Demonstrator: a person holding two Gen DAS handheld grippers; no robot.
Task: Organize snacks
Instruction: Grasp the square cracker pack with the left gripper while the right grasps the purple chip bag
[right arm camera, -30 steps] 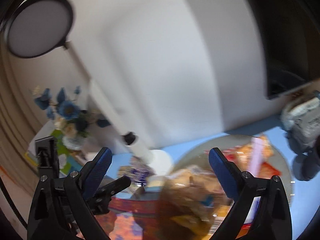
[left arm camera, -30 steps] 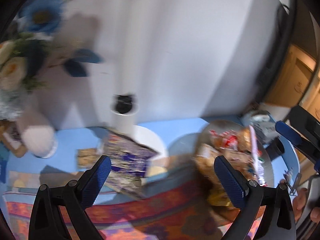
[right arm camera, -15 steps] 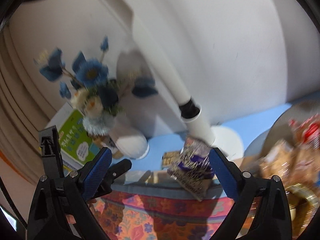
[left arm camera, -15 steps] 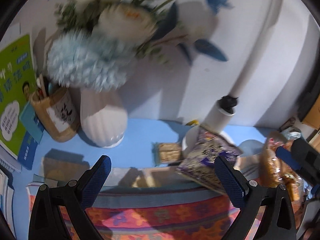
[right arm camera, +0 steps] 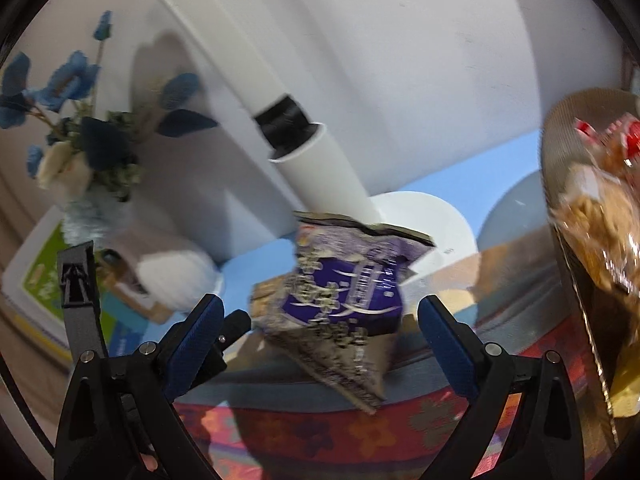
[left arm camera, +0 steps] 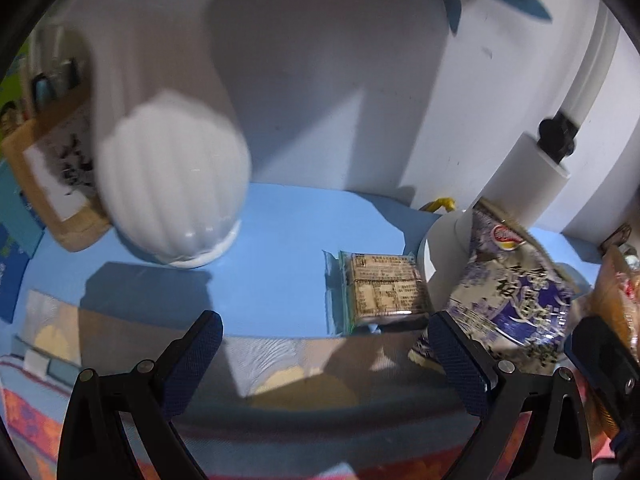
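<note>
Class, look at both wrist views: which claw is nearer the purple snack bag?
Probably the right. The right claw is open with the purple bag centred between its fingers. The left claw, also open, points left of the bag, toward the brown packet.

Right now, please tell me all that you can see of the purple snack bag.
The purple snack bag is a crinkled glossy foil pouch, purple and silver with white lettering. It stands tilted, its top edge leaning against the white lamp base, its lower corner on the patterned cloth. A flat brown snack packet lies beside it. Nothing grips it.
</note>
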